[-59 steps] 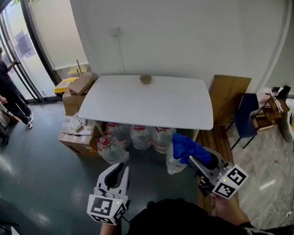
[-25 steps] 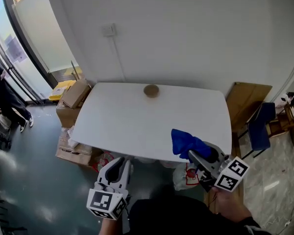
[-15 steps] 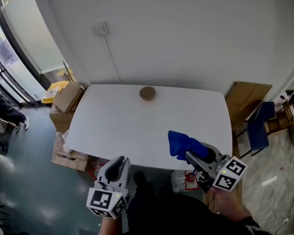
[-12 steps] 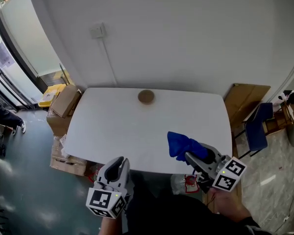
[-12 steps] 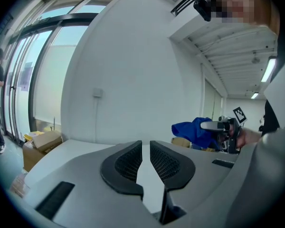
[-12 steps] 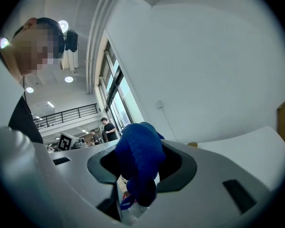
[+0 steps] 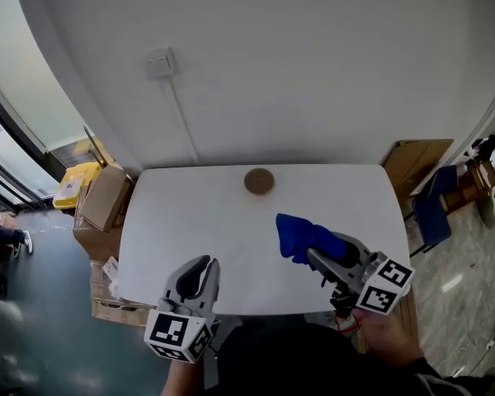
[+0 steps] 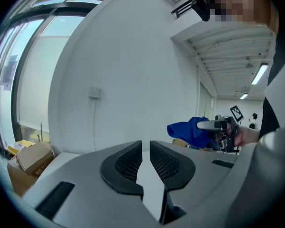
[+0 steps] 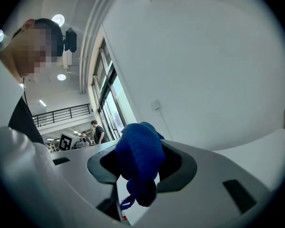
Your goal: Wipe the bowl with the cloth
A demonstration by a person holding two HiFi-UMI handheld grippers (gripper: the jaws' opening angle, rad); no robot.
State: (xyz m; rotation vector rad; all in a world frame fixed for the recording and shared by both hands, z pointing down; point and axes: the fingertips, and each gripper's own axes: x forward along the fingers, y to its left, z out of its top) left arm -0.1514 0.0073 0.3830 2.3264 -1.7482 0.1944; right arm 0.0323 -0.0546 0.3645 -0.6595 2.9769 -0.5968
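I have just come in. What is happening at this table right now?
A person holds a claw in each hand at a white table. The right claw is shut on a blue cloth. The left claw is empty, its jaws slightly apart. The small brown bowl stands alone near the table's far edge; the cloth has not yet touched it.

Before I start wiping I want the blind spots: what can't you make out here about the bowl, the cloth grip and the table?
Bowl: head view, too small to show its inside or any dirt.
Pads of the right gripper: right gripper view, buried in the bunched blue cloth.
Table near edge: head view, partly covered by the left gripper and the right one.
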